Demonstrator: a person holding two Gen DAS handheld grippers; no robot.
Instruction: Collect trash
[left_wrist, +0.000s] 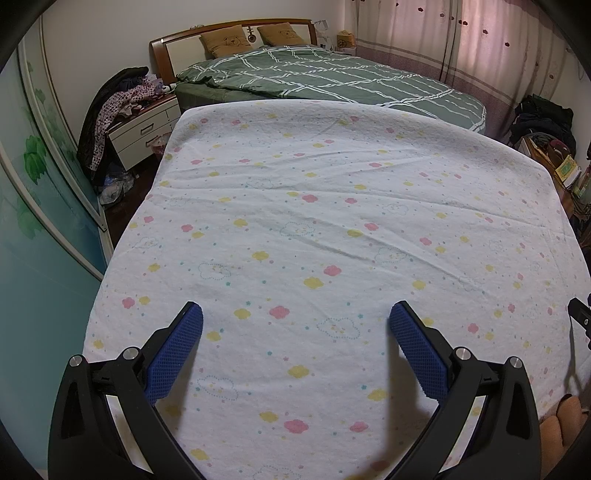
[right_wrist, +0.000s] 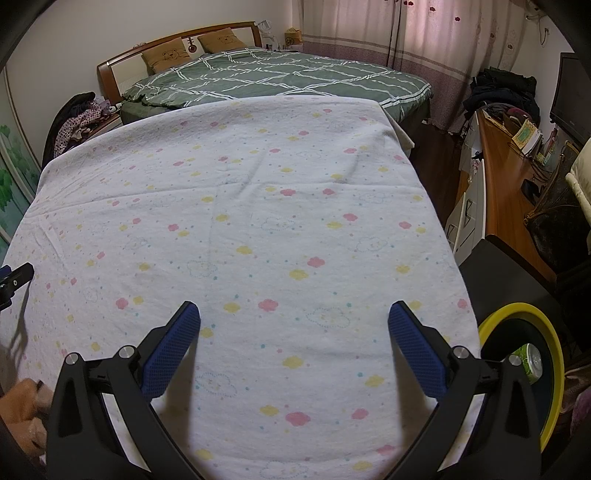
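Both the left tool (left_wrist: 295, 317) and the right tool (right_wrist: 294, 316) are hovering wide open, gripping nothing, over the cloth-covered worktop (right_wrist: 258, 206). At 4 o'clock of the right tool, a green can (right_wrist: 529, 361) is lying inside the yellow-rimmed bin (right_wrist: 554, 354).

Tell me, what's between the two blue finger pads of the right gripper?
Nothing but bare white flower-print cloth, seen in the right wrist view; the right gripper is open and holds nothing.

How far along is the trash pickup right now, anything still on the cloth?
Done: a green can lies inside the yellow-rimmed bin beside the table. In hand: nothing; the left tool and right tool are both open and empty. Left: the flower-print cloth shows no trash in either view, so collection looks finished.
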